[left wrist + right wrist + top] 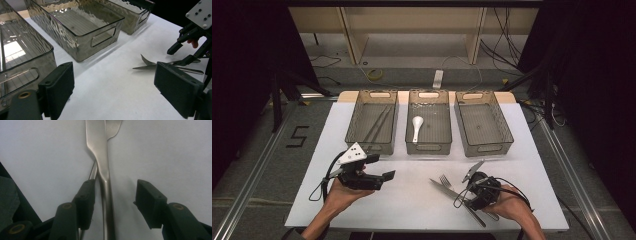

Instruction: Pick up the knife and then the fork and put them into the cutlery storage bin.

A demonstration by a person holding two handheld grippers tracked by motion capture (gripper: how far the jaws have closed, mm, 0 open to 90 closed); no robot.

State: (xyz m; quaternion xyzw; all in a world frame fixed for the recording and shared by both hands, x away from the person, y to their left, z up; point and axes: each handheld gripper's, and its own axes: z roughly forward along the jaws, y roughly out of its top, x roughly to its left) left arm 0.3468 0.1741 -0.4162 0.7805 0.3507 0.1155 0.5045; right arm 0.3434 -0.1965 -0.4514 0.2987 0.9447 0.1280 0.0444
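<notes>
White, matte desk (412,200) on a grey floor; dark curtains either side, pale wooden shelving and loose cables behind. Number 5 marked on the floor at left.

Along the far half of the desk: three smoky translucent plastic bins in a row, well apart from the near edge. Left bin (372,122) holding thin dark sticks; middle bin (428,125) holding a white ceramic soup spoon (416,127); right bin (483,125) showing nothing inside.

Near right: silver metal table knife (103,170) lying flat on the desk, crossing over a silver metal fork (447,182), both near the front edge.

Right gripper (113,195) lowered over the cutlery, jaws at roughly half width, straddling the knife handle; left pad just beside the fork shaft, right pad clear of the metal. No grip seen.

Left gripper (113,90) held above the near left desk, jaws wide, nothing between them.

Open white surface between the two grippers and between bins and cutlery; narrow margin from the cutlery to the front edge.
</notes>
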